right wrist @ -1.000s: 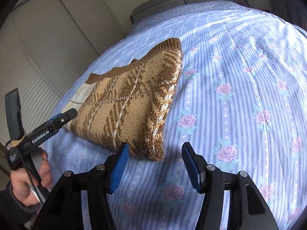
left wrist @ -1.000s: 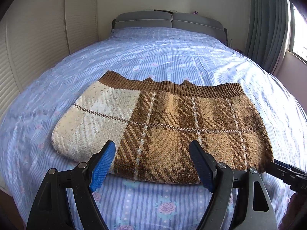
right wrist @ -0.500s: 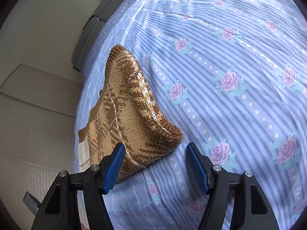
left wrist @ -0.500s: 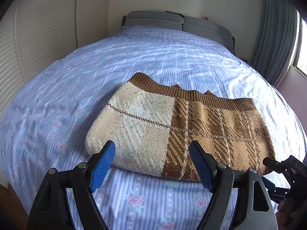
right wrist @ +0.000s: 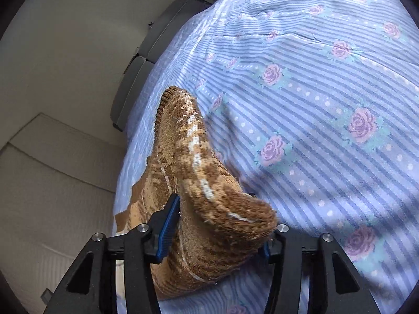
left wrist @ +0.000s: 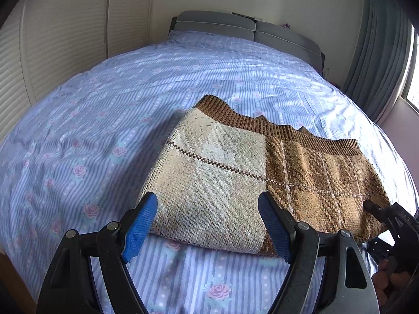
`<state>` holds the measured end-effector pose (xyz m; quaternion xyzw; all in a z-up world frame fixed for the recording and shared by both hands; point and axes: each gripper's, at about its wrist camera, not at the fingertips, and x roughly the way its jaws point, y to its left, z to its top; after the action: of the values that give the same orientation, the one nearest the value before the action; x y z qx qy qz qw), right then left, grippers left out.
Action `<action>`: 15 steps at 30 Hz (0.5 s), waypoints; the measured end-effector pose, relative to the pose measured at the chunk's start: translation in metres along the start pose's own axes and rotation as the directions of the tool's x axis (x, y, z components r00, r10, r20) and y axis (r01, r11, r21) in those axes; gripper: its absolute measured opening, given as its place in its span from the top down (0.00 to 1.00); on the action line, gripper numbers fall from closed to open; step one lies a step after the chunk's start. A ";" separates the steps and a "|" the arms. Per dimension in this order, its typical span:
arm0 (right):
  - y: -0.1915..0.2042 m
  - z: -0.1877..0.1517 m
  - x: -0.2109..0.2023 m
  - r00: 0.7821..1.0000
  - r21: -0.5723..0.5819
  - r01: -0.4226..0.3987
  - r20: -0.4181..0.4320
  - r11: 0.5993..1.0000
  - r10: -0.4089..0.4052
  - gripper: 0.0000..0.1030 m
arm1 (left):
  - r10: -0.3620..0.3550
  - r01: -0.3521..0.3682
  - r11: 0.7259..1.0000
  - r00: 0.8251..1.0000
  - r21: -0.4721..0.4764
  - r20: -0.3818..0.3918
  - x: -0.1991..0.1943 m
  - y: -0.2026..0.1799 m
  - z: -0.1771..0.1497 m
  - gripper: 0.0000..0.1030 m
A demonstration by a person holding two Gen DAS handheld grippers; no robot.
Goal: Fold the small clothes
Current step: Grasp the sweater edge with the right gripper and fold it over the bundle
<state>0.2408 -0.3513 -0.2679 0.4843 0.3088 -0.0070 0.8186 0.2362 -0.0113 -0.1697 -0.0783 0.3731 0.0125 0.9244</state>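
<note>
Blue-padded fingers point(right wrist: 167, 225) of the right gripper point(right wrist: 217, 233) are closing on the near right corner of the folded brown, tan and cream plaid knitted sweater point(left wrist: 262, 178), and that thick corner already fills the gap between the pads, bulging over the far one. Over at the sweater's cream end, the left gripper point(left wrist: 208, 229) hangs with its blue pads spread wide and nothing clasped; its black arms frame the near edge of the knit without touching it. That sweater lies flat on the blue striped bedsheet with pink roses point(left wrist: 104, 136), toward the foot of the bed, its ribbed brown hem turned to the grey padded headboard point(left wrist: 235, 30). Beyond the sweater's brown end, the right gripper's black body shows in the left view, with fingertips of a hand point(left wrist: 390, 280) under it.
</note>
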 end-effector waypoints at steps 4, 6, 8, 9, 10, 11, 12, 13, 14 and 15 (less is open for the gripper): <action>0.001 0.007 -0.012 0.999 -0.026 -0.041 0.010 0.999 0.041 0.68 | -0.008 0.008 1.000 1.000 0.000 0.000 -0.004 0.006 0.004 0.23; 0.015 0.006 -0.018 0.999 -0.084 -0.017 0.027 0.996 0.019 0.69 | -0.006 0.006 1.000 1.000 -0.005 0.004 -0.008 0.010 0.007 0.23; 0.036 0.002 -0.026 0.998 -0.165 0.024 0.060 0.986 -0.015 0.70 | 0.000 0.000 1.000 1.000 -0.020 0.005 -0.012 0.019 0.011 0.23; 0.050 0.001 -0.029 0.997 -0.210 0.046 0.078 0.977 -0.030 0.70 | 0.003 -0.003 1.000 1.000 -0.029 0.007 -0.014 0.024 0.013 0.23; 0.065 -0.001 -0.031 0.995 -0.257 0.065 0.096 0.964 -0.041 0.71 | 0.007 -0.007 0.999 1.000 -0.038 0.011 -0.017 0.029 0.016 0.23; 0.080 -0.003 -0.032 0.992 -0.305 0.082 0.116 0.949 -0.048 0.71 | 0.013 -0.013 0.999 1.000 -0.044 0.015 -0.020 0.035 0.019 0.23; 0.096 -0.006 -0.033 0.990 -0.353 0.094 0.136 0.931 -0.048 0.71 | 0.019 -0.019 0.999 1.000 -0.046 0.017 -0.023 0.040 0.023 0.23; 0.113 -0.009 -0.036 0.987 -0.401 0.106 0.155 0.910 -0.046 0.71 | 0.025 -0.025 0.999 0.999 -0.044 0.019 -0.026 0.046 0.027 0.23; 0.129 -0.014 -0.035 0.983 -0.451 0.127 0.176 0.883 -0.052 0.71 | 0.035 -0.035 0.999 0.999 -0.039 0.023 -0.030 0.051 0.030 0.23; 0.146 -0.020 -0.034 0.978 -0.501 0.154 0.199 0.852 -0.059 0.71 | 0.048 -0.047 0.998 0.998 -0.033 0.028 -0.034 0.057 0.034 0.23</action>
<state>0.2489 -0.2672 -0.1420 0.2281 0.2525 -0.0127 0.9403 0.2310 0.0514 -0.1298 -0.0843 0.3615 0.0418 0.9276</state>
